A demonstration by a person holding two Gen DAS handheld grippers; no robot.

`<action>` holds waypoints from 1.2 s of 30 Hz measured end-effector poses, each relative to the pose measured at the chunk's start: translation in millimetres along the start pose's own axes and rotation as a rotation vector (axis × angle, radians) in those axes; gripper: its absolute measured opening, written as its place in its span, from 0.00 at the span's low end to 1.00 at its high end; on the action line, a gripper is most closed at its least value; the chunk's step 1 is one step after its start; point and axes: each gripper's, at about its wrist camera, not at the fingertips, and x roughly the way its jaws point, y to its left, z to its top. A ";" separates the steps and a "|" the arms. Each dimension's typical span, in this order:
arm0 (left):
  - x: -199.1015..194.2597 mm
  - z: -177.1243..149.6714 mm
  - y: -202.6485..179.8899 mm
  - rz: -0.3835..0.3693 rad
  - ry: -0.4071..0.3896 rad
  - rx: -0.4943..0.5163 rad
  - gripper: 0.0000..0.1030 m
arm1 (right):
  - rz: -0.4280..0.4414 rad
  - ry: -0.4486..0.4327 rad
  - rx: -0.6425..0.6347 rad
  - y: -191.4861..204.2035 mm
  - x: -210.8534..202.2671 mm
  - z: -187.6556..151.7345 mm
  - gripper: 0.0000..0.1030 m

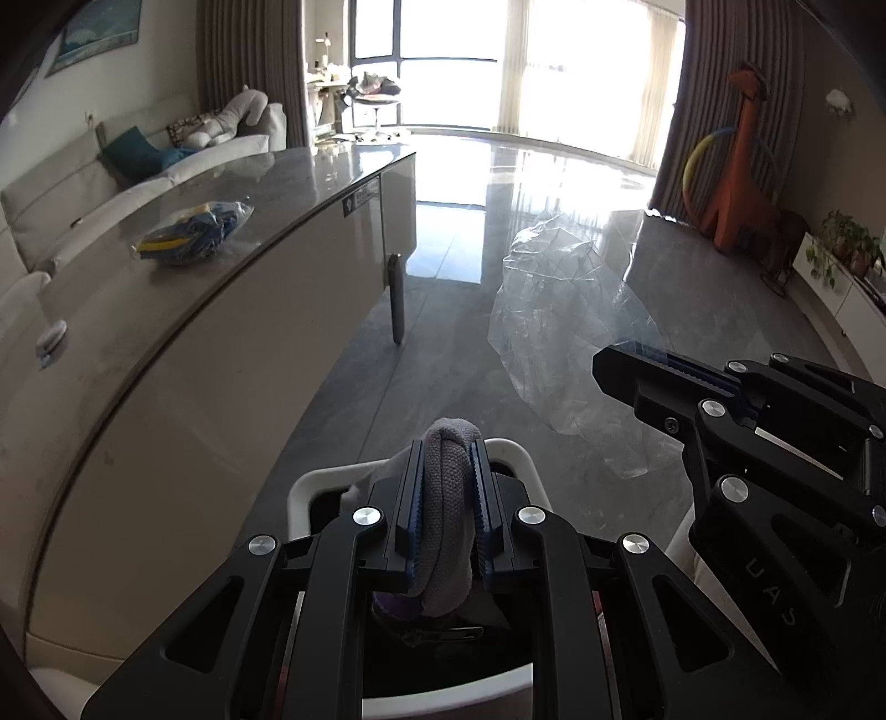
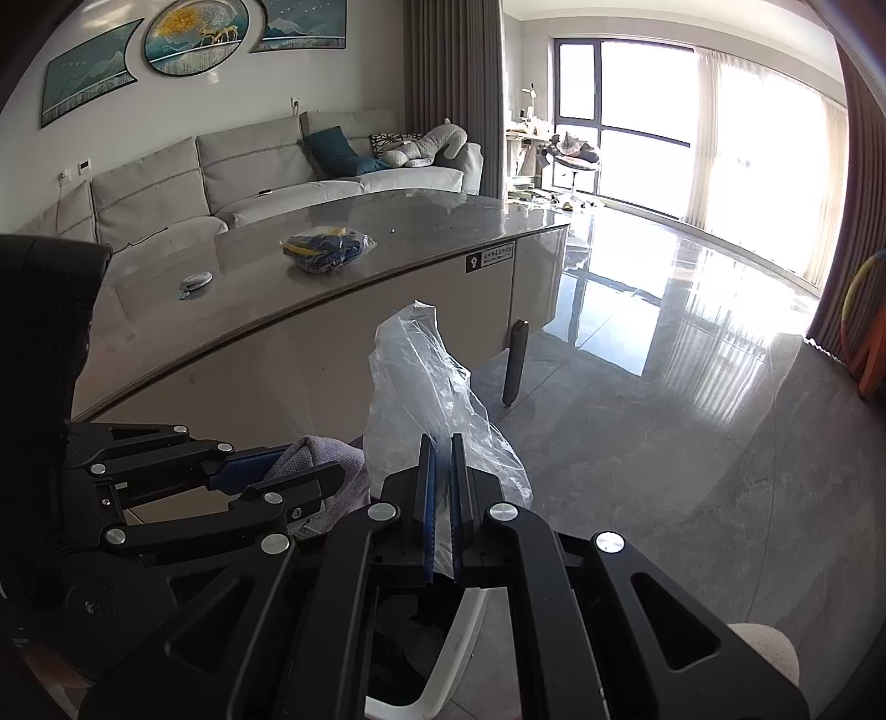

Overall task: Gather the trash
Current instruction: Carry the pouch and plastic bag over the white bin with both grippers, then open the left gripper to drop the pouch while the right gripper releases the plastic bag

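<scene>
Left tool (image 1: 447, 498) hides bin (image 1: 515, 450) beneath cloth (image 1: 446, 482).

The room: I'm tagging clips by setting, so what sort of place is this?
Most likely a home living room: a grey sectional sofa with cushions, a long stone-topped table in front of it, framed wall art, and full-height curtained windows.

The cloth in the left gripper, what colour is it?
Grey. The cloth shows best in the left wrist view, pinched in the left gripper.
</scene>
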 end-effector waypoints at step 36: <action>7.6 -6.7 45.2 0.355 0.058 -0.001 0.96 | 0.101 0.094 0.052 12.3 40.6 -11.4 0.07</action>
